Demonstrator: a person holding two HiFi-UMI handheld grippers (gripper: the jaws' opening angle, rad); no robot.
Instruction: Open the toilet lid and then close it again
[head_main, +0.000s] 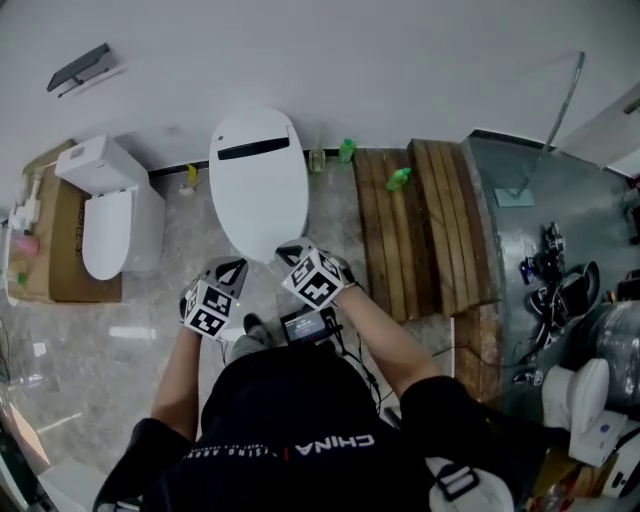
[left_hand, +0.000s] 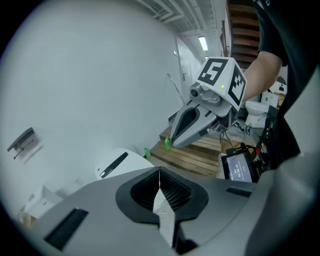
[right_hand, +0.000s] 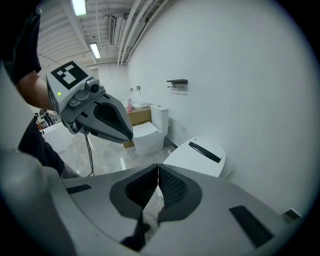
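**newbie_q:** White toilet lid (head_main: 258, 178) is down flat, right ahead by the wall. Best way to start?

**fixit99:** Both tongs are pressed together, nothing pinched. The left gripper (head_main: 234, 266) and right gripper (head_main: 289, 249) hover just short of its front edge. I'd slip one closed tip under that edge and lift slow, so it doesn't slam back.

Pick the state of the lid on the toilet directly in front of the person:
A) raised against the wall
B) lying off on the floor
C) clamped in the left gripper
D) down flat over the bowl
D: in the head view the toilet lid lies flat over the bowl, and the left gripper and right gripper are both shut with nothing between their jaws.
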